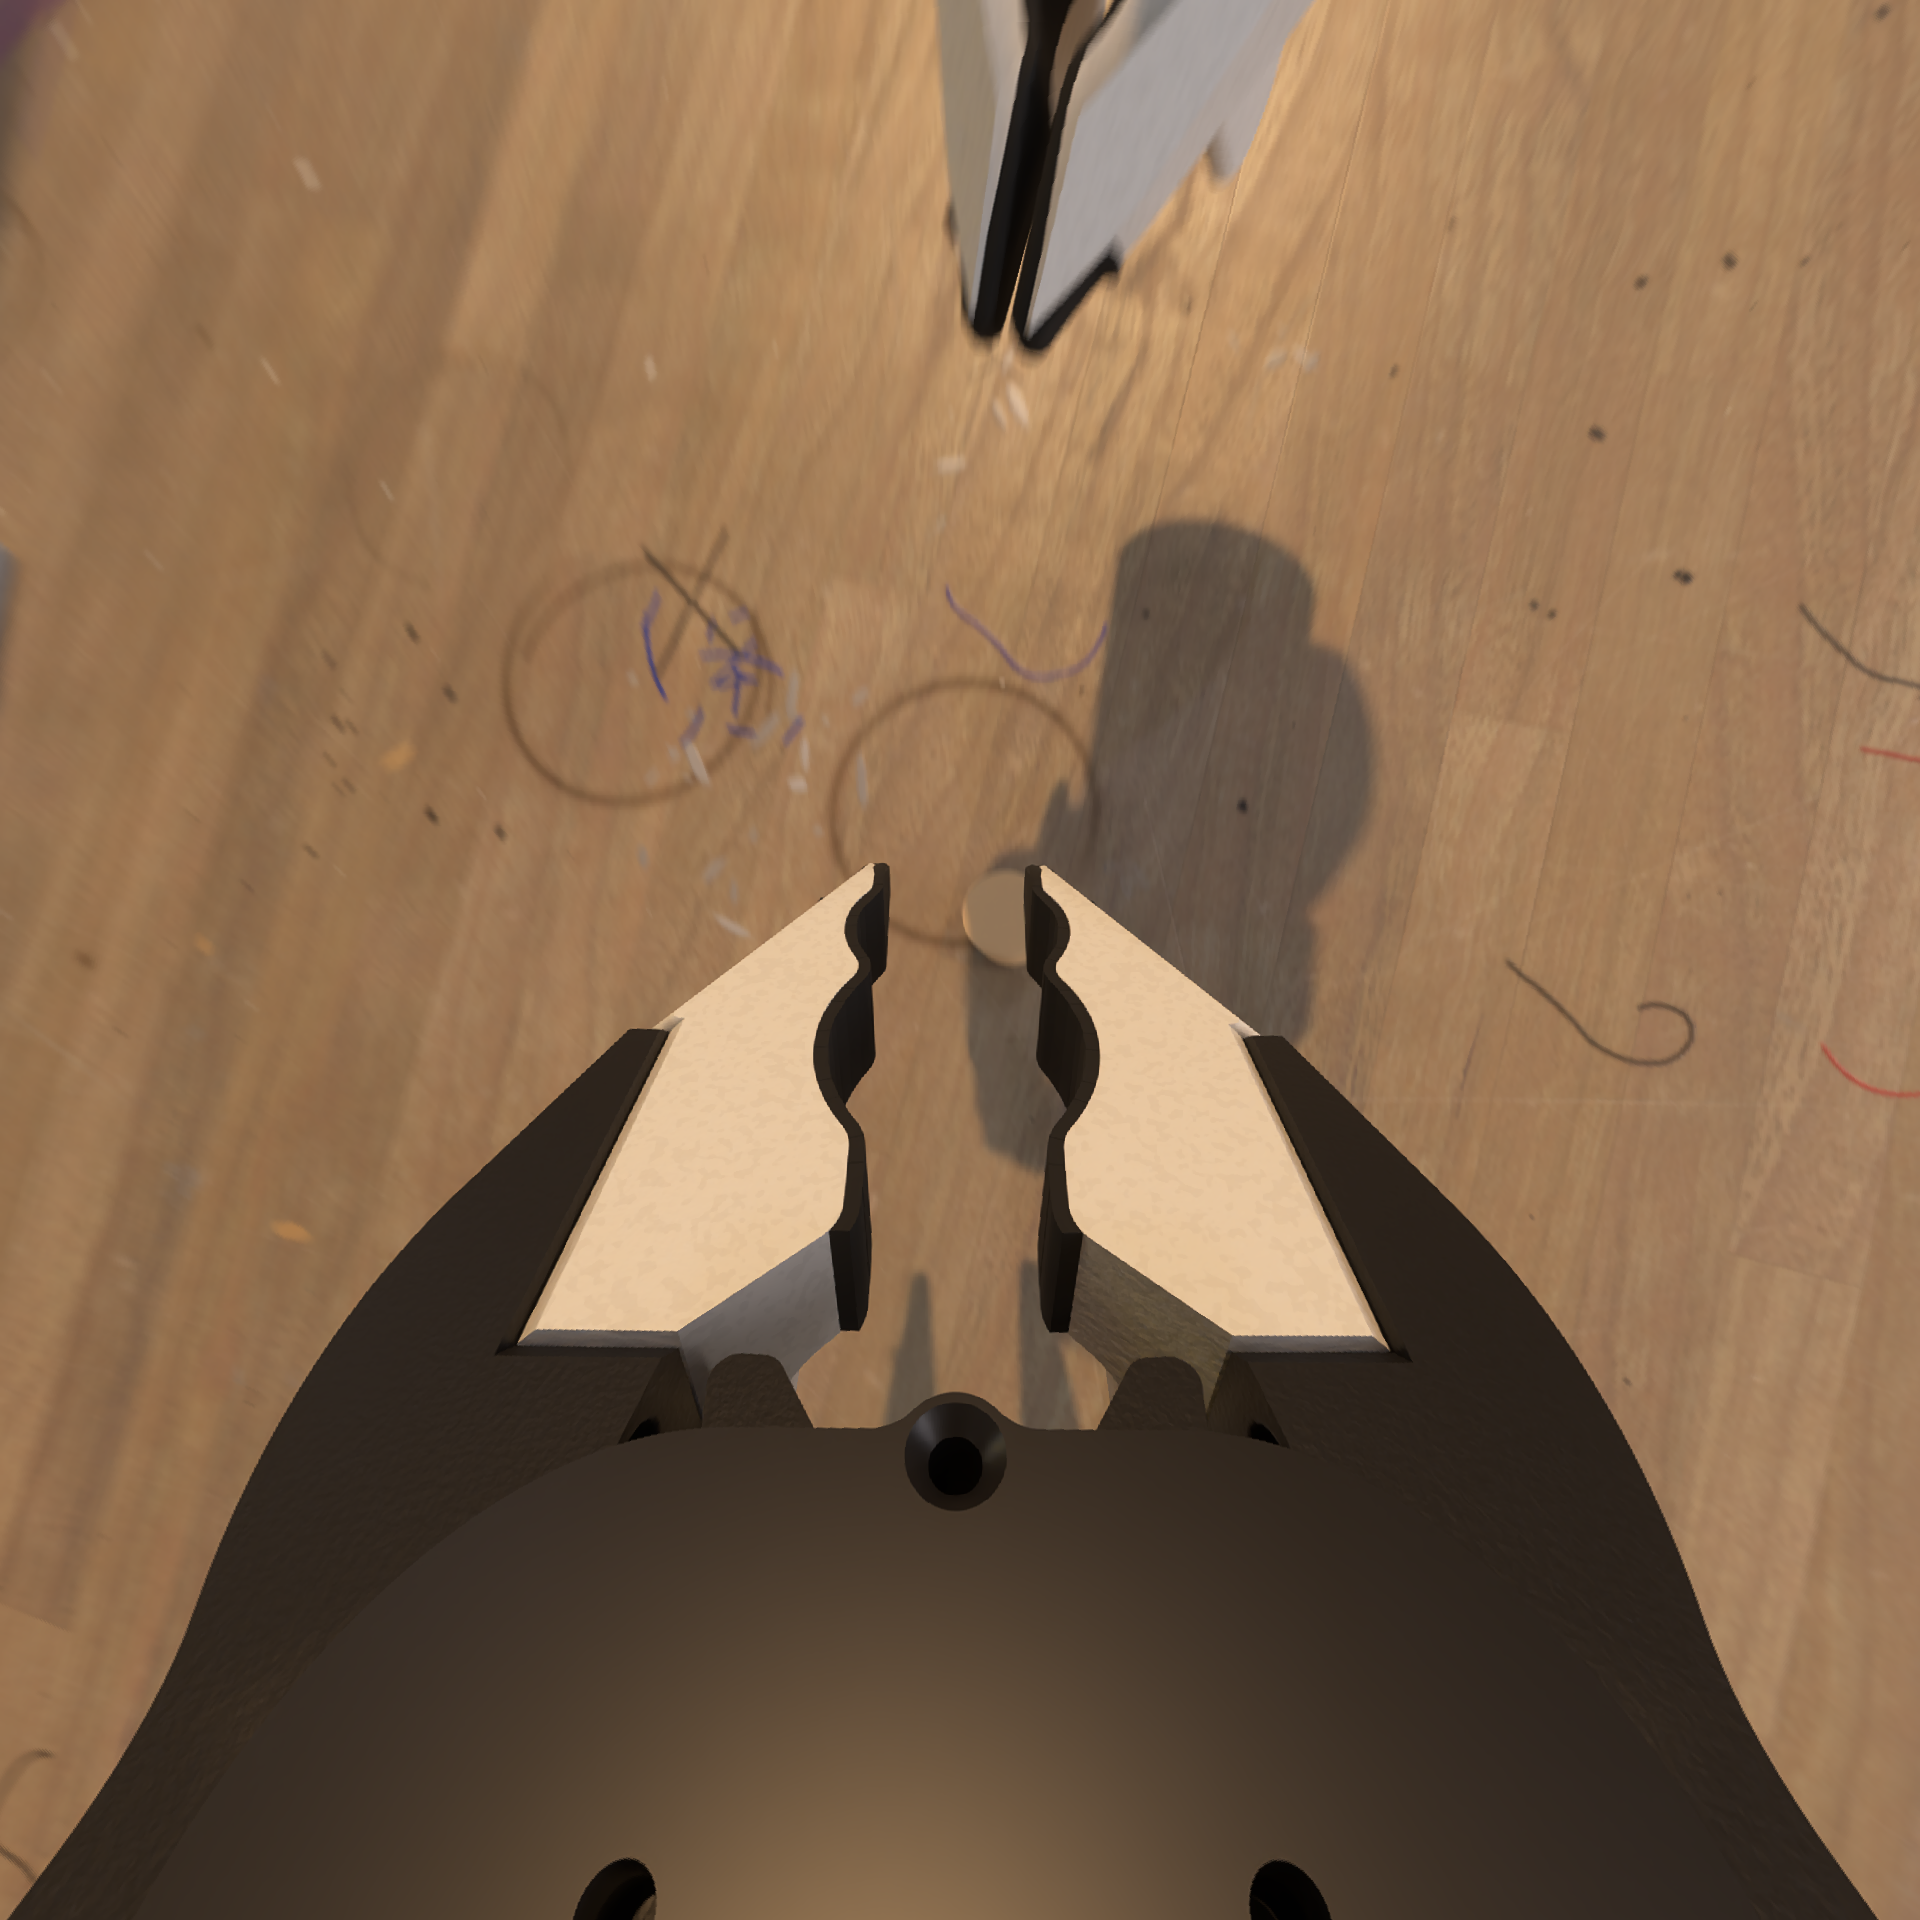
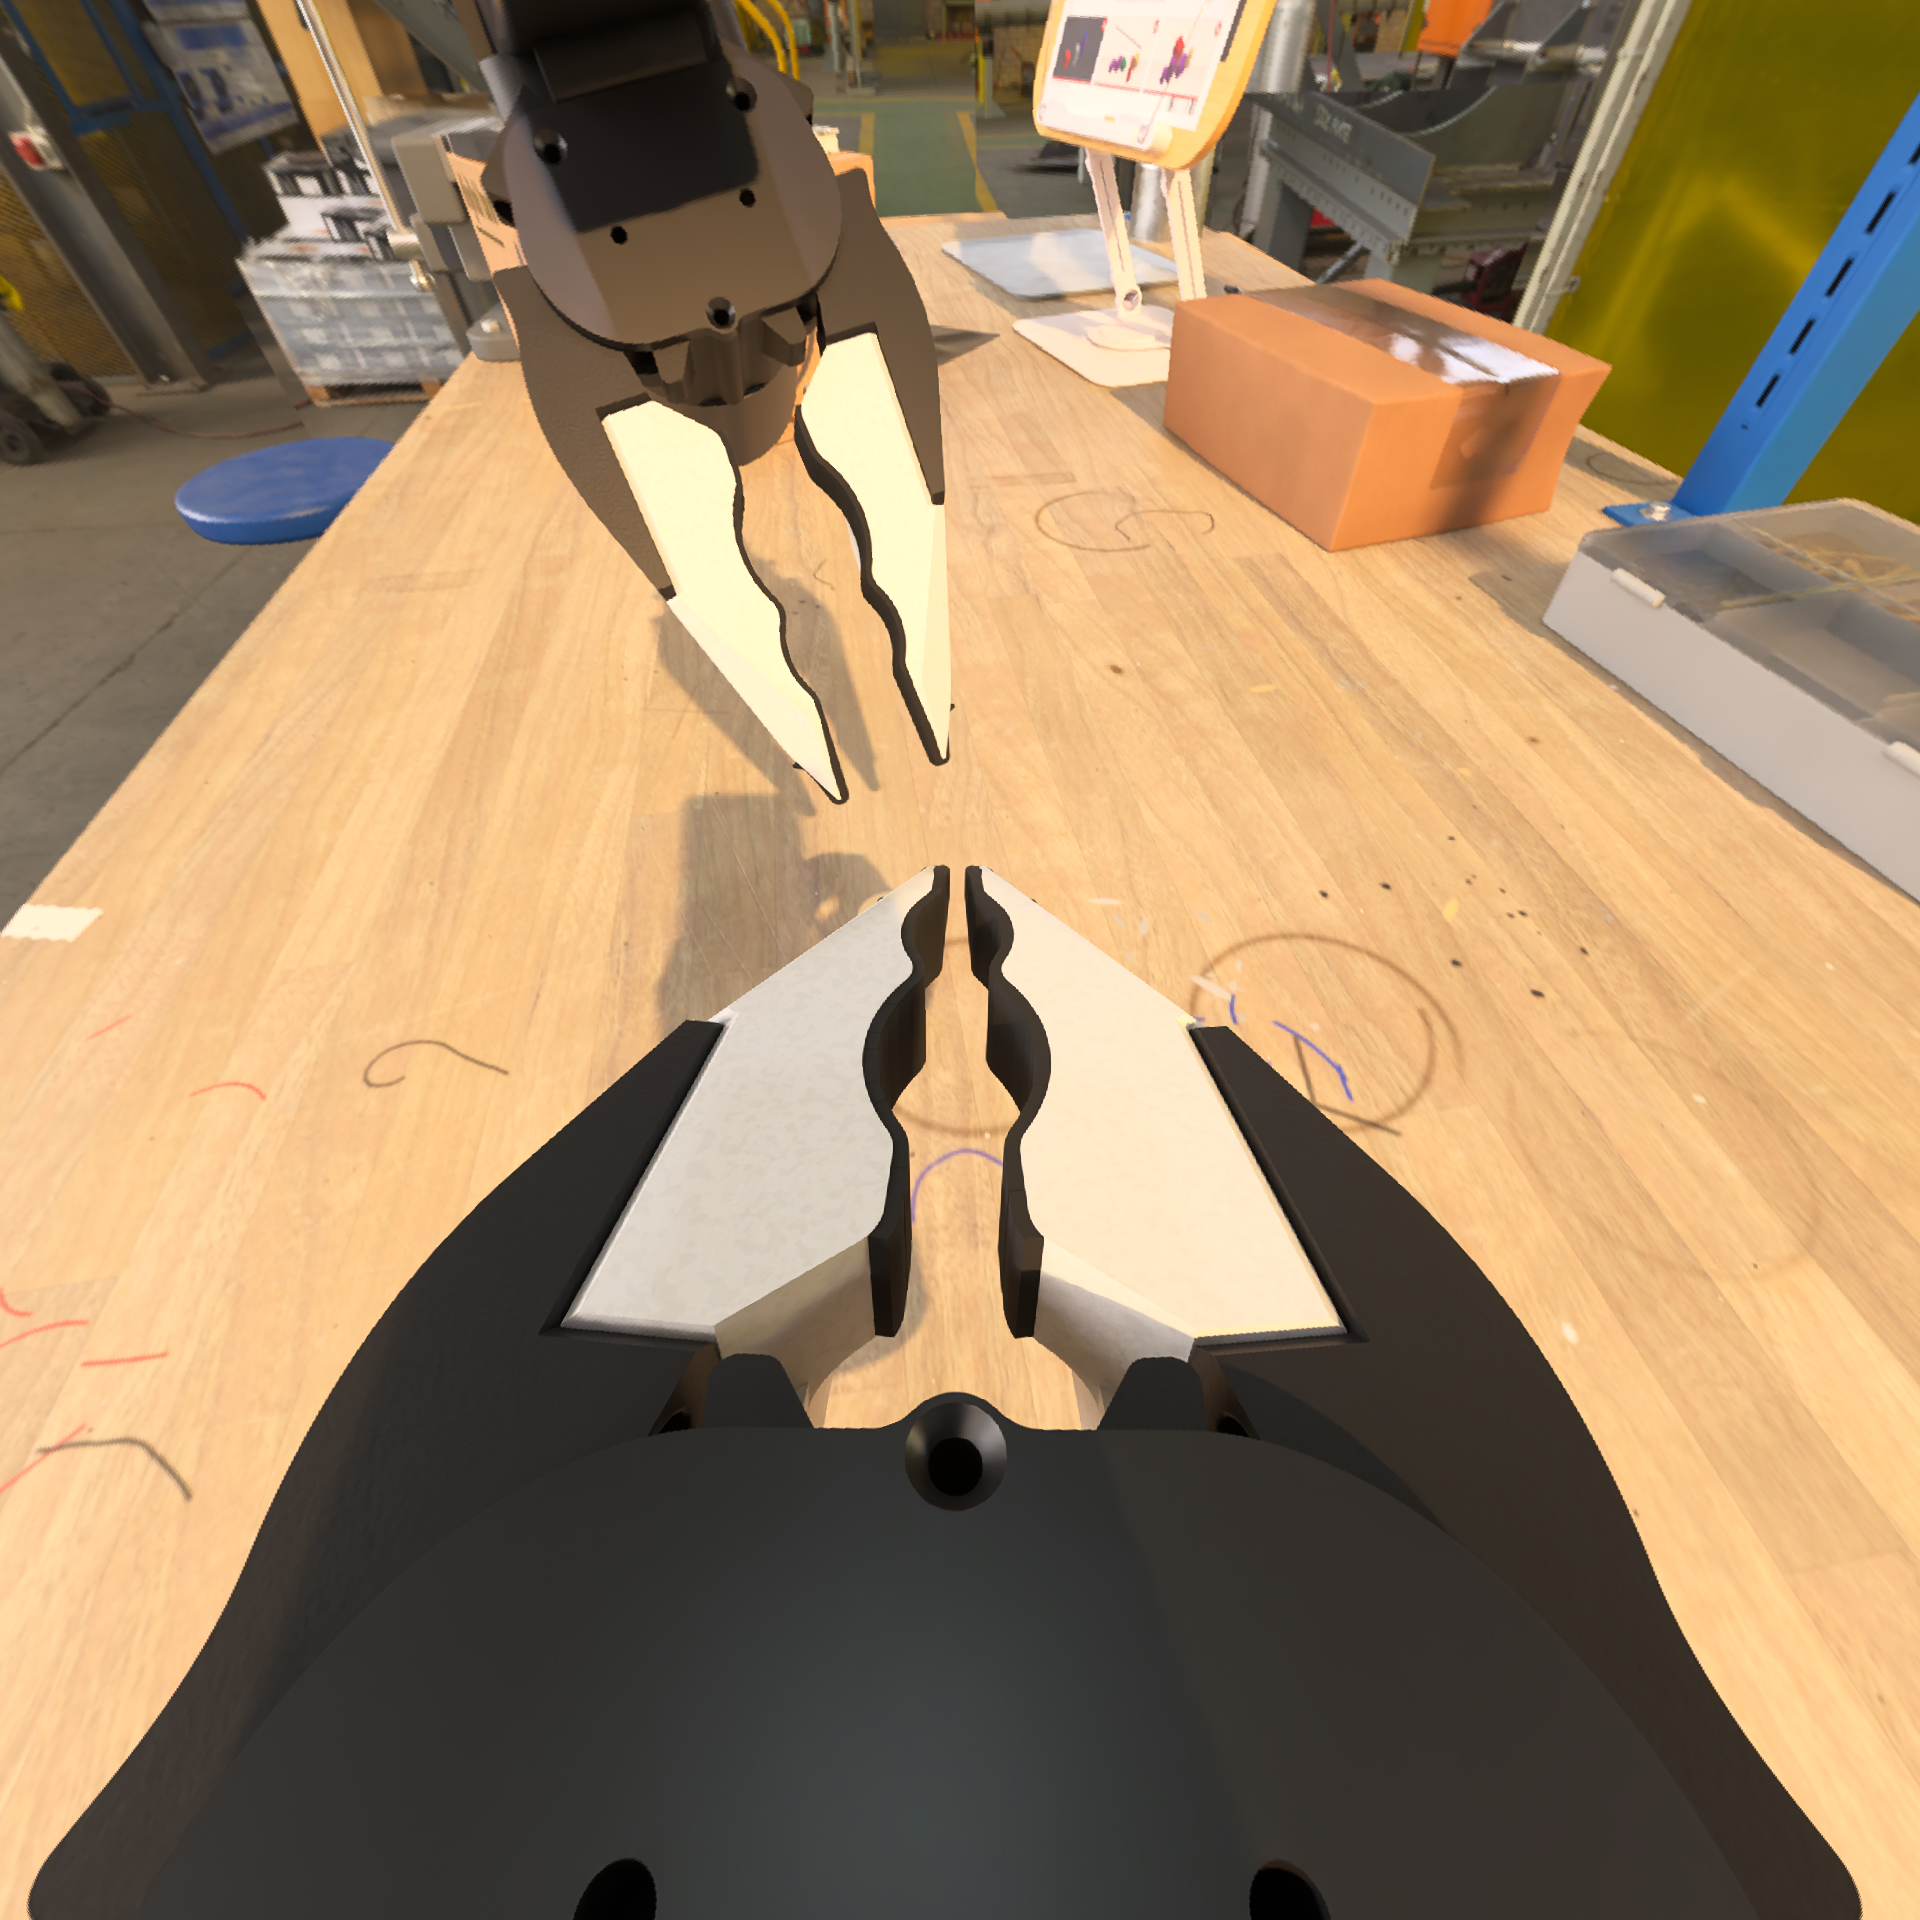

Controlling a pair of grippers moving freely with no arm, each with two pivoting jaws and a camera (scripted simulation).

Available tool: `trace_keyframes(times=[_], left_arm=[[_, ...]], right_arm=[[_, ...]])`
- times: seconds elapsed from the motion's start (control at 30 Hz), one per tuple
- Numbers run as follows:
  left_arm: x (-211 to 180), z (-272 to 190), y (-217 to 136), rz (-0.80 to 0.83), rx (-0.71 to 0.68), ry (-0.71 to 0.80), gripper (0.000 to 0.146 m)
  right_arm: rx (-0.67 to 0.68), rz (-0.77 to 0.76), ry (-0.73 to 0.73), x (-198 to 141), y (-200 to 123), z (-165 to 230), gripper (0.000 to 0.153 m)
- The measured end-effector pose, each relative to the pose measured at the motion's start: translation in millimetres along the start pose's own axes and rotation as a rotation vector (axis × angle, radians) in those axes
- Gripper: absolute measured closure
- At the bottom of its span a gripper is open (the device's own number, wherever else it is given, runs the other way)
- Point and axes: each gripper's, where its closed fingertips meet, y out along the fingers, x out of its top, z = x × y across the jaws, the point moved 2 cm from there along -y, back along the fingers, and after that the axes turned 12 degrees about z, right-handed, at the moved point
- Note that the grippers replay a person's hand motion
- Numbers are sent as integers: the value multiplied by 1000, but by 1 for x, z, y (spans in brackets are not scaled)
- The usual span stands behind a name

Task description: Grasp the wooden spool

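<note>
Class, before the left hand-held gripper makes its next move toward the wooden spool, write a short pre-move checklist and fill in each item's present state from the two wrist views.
1. Left hand-held gripper has a gap between its fingers: ok.
2. Wooden spool visible in the left wrist view: ok, though only a small rounded part shows beside the right fingertip.
3. Spool centred in the gap: not ok; it sits against the right finger.
4. Spool's full shape and pose: cannot tell, mostly hidden.
5. Right hand-held gripper apart from the left one: ok; its tips are nearly closed and hold nothing.
6. Spool seen from the right wrist view: not ok.
</note>
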Motion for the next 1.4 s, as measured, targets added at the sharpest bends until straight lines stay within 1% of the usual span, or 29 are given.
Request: trace_keyframes(times=[0.07, 0.17, 0.27, 0.47, 0.6, 0.7, 0.83, 0.9, 0.97, 1.0, 1.27, 1.4], left_arm=[[-14, 0, 9, 51, -35, -50, 117], [-30, -3, 22, 76, -79, -110, 114], [-41, -6, 35, 122, -97, -146, 111], [-41, -15, 50, 152, -138, -169, 110], [-39, -19, 56, 166, -126, -178, 112], [-35, -15, 56, 144, -112, -208, 107], [-34, -14, 63, 175, -102, -231, 105], [-31, -15, 66, 169, -98, -238, 107], [-29, -14, 68, 164, -76, -235, 119], [-28, -14, 68, 160, -70, -239, 122], [-22, -12, 72, 116, -48, -268, 122], [-12, -17, 73, 50, -102, -309, 122]], right_arm=[[-17, 13, -3, -6, -2, -1, 150], [-30, 42, -12, -14, -1, 0, 150], [-35, 67, -24, -21, 2, 3, 150], [-38, 83, -37, -24, 5, 3, 150], [-41, 85, -44, -25, 5, 4, 150], [-43, 82, -44, -25, 5, 4, 150], [-42, 78, -46, -25, 5, 4, 150], [-43, 78, -51, -25, 5, 4, 150], [-45, 78, -52, -25, 6, 5, 150], [-44, 78, -53, -25, 6, 5, 150], [-60, 74, -60, -25, 5, 3, 150], [-71, 69, -66, -25, 5, 3, 150]])
